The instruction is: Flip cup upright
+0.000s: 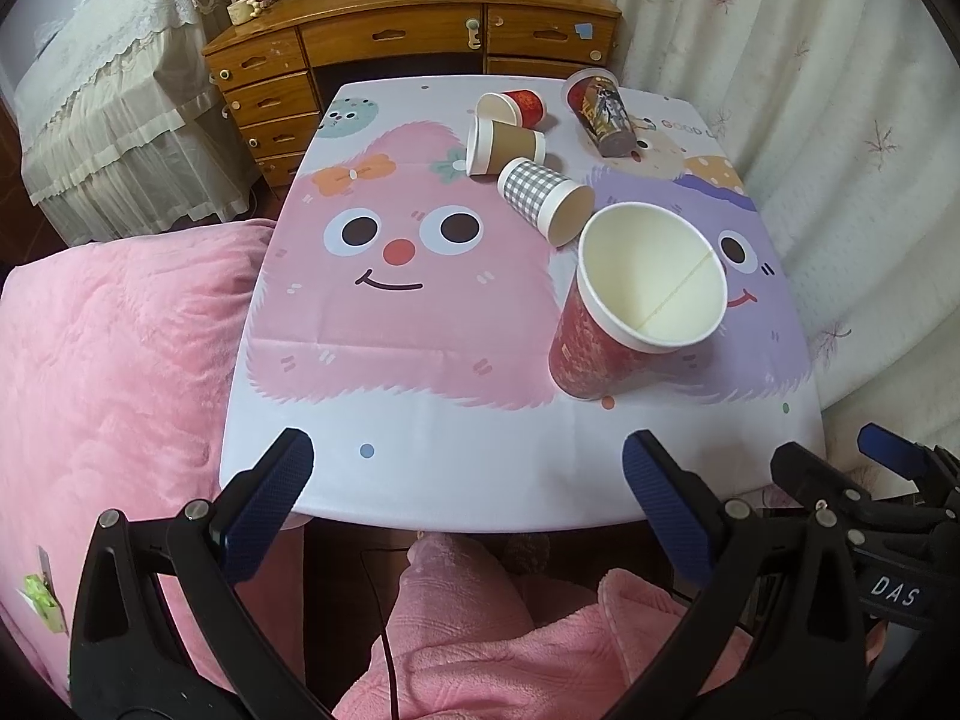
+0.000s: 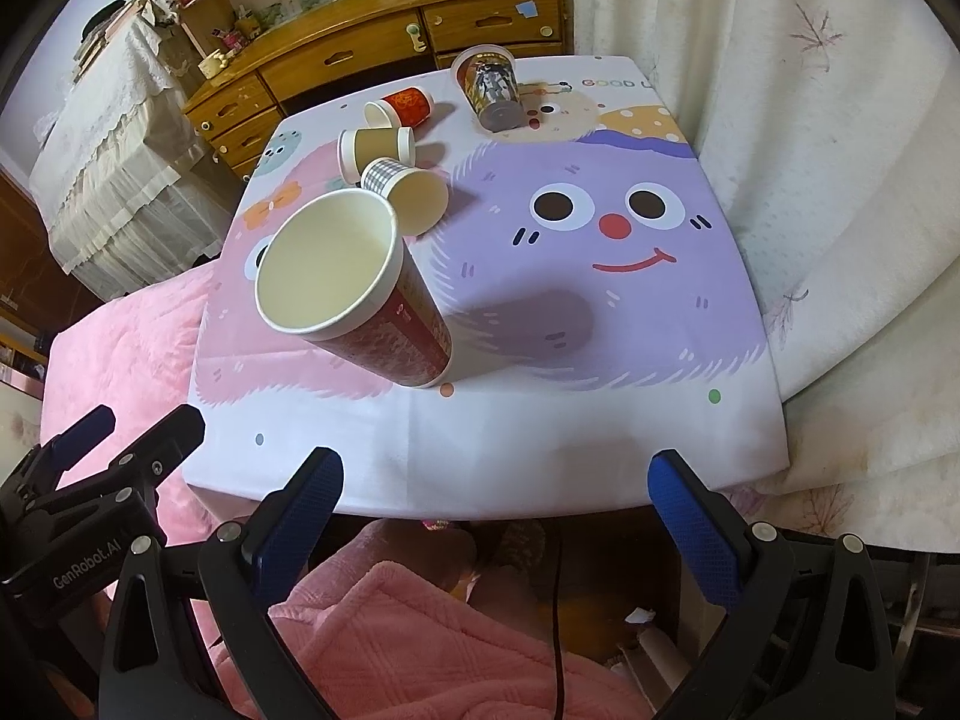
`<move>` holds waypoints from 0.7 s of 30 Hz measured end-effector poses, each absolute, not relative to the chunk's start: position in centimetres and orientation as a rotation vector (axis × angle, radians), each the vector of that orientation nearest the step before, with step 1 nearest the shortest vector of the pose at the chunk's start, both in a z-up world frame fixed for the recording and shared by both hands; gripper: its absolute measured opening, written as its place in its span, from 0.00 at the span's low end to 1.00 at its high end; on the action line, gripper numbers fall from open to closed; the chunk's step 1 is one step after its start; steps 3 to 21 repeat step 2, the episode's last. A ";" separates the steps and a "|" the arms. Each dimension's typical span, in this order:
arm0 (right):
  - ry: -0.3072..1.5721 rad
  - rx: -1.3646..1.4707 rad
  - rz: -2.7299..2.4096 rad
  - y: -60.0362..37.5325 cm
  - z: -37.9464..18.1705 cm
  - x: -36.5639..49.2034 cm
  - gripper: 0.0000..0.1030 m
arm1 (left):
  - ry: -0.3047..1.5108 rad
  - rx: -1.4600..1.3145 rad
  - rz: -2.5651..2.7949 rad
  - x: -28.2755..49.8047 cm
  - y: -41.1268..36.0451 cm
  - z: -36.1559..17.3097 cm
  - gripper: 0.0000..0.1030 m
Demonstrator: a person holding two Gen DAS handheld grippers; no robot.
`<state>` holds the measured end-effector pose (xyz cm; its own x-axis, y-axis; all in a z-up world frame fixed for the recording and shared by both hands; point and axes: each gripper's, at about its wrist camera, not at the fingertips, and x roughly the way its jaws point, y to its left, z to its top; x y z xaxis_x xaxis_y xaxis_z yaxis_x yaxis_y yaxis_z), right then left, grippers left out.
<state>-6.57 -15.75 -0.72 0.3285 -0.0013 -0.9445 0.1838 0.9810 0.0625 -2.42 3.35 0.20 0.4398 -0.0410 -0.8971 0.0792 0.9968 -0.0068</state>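
Both grippers hang spread wide at the near edge of a small table, blue-padded fingers apart and holding nothing: the left gripper (image 1: pixel 468 468) over the near-left part of the edge, the right gripper (image 2: pixel 495 480) beside it, over the near-right part. Each tool shows in the corner of the other's camera, and neither touches any cup.

Just beyond the fingers, on the cartoon tablecloth (image 1: pixel 420 438) where the pink monster face meets the purple one, a large red paper cup (image 1: pixel 606 336) stands upright on its base, white mouth open to the ceiling and empty inside. From the right wrist the same cup (image 2: pixel 390 330) sits left of centre, throwing a shadow across the purple fur print.

Farther back lies a loose cluster of cups on their sides. A grey-checked cup (image 1: pixel 543 198) rests closest behind the red one, mouth turned toward the cameras. Beside it a brown sleeved cup (image 1: pixel 507 147) lies with its mouth to the left, and a small red cup (image 1: pixel 513 108) lies just behind that. Apart from them, toward the far right corner, a tall printed cup (image 1: pixel 603 114) lies with its dark base toward the viewer.

Past the table stand a wooden desk with drawers (image 1: pixel 408 36) and a pale curtain (image 1: pixel 840 120); a pink blanket (image 1: pixel 120 330) lies to the left
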 end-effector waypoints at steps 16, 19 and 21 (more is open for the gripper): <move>1.234 0.171 -0.123 -15.8 -0.8 -6.6 0.99 | 1.113 0.038 -0.076 -2.6 3.4 0.2 0.99; 1.234 0.171 -0.123 -15.8 -0.8 -6.6 0.99 | 1.113 0.038 -0.076 -2.6 3.4 0.2 0.99; 1.234 0.171 -0.123 -15.8 -0.8 -6.6 0.99 | 1.113 0.038 -0.076 -2.6 3.4 0.2 0.99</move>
